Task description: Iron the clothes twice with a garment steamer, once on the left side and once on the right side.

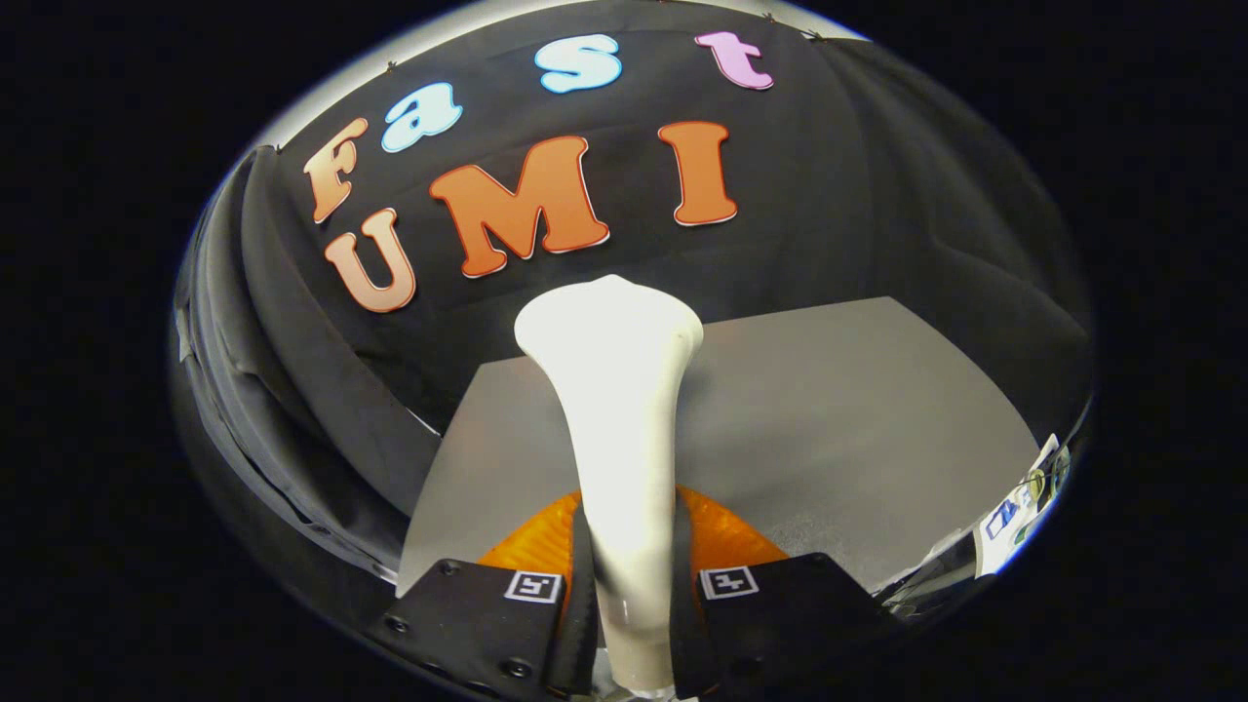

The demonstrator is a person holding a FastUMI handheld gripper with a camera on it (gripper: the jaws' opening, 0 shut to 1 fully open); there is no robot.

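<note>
A white garment steamer (619,409) stands upright between my fingers, its narrow handle pinched by both and its wider head flaring out above and ahead of them. My gripper (631,595) is shut on that handle. An orange, finely ribbed piece (726,534), apparently cloth, shows just behind the fingers on both sides of the handle; most of it is hidden by them. The steamer's head hangs over the grey tabletop (838,409).
The grey tabletop runs ahead and to the right of the steamer, ending at the black cloth wall (858,195). Folded black drape (302,390) hangs along the table's left side. Some small printed items (1019,512) lie by the table's right corner.
</note>
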